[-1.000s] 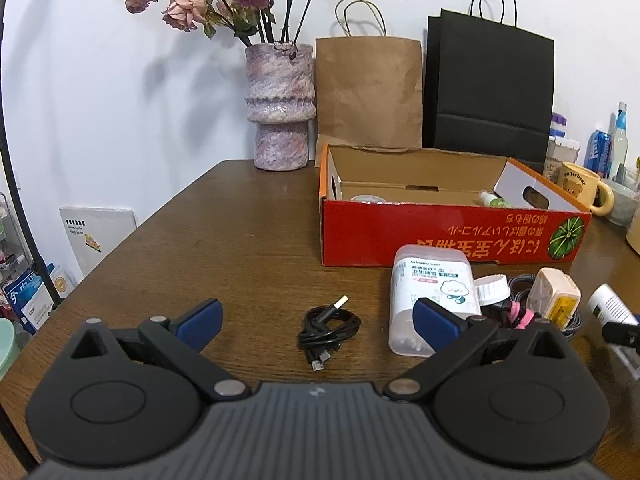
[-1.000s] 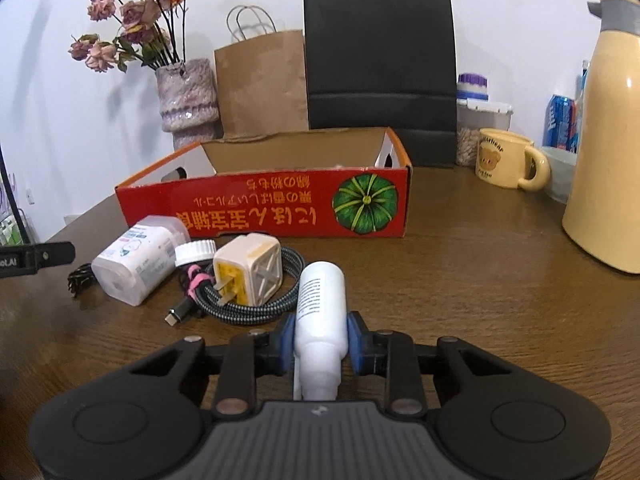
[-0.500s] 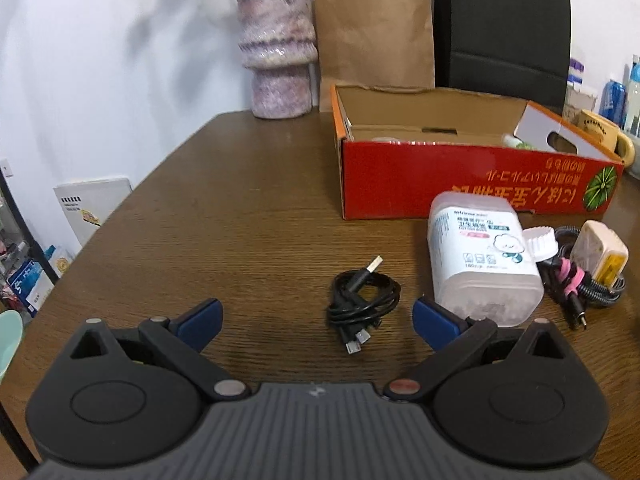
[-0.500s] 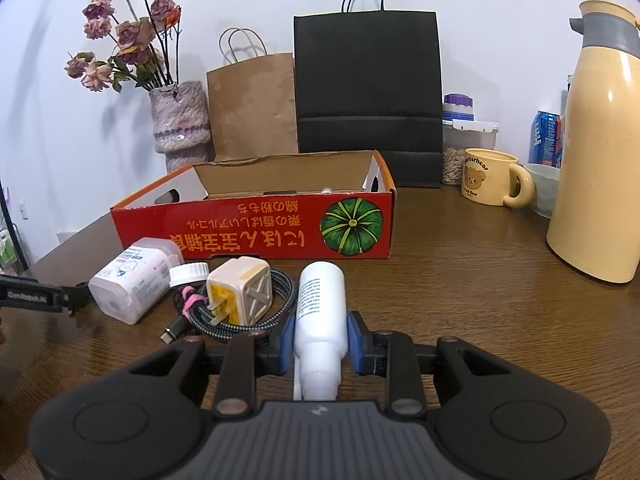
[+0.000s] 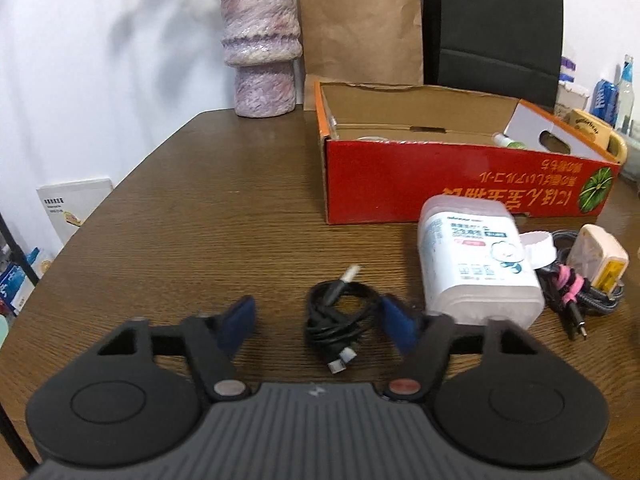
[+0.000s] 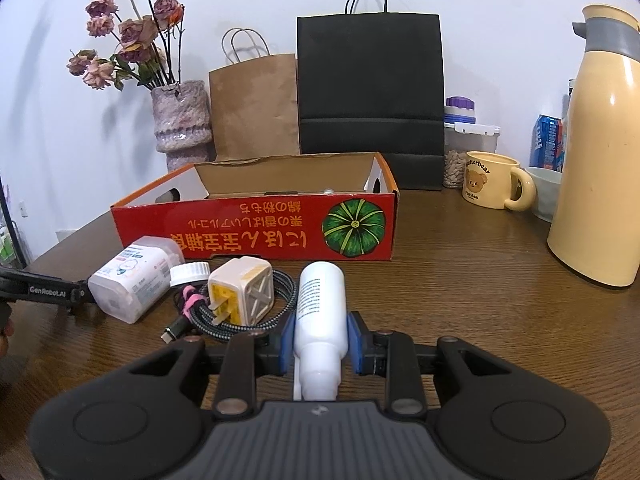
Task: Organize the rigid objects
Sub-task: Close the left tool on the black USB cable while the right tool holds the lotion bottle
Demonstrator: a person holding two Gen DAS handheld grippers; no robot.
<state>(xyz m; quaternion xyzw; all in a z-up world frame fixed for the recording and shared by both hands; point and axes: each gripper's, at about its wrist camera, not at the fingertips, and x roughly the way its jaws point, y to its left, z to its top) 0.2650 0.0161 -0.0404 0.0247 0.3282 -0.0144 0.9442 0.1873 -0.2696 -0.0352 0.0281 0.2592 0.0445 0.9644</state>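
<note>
Two blue pads of the right gripper (image 6: 321, 340) clamp a white plastic bottle (image 6: 320, 312), which points toward the red cardboard box (image 6: 256, 220) on the brown wooden worktop (image 6: 460, 280). The left gripper (image 5: 318, 320) is spread wide, low over the worktop, around a coiled black USB cable (image 5: 338, 312). Inside the box, a green-capped item (image 5: 506, 141) shows at the far right.
</note>
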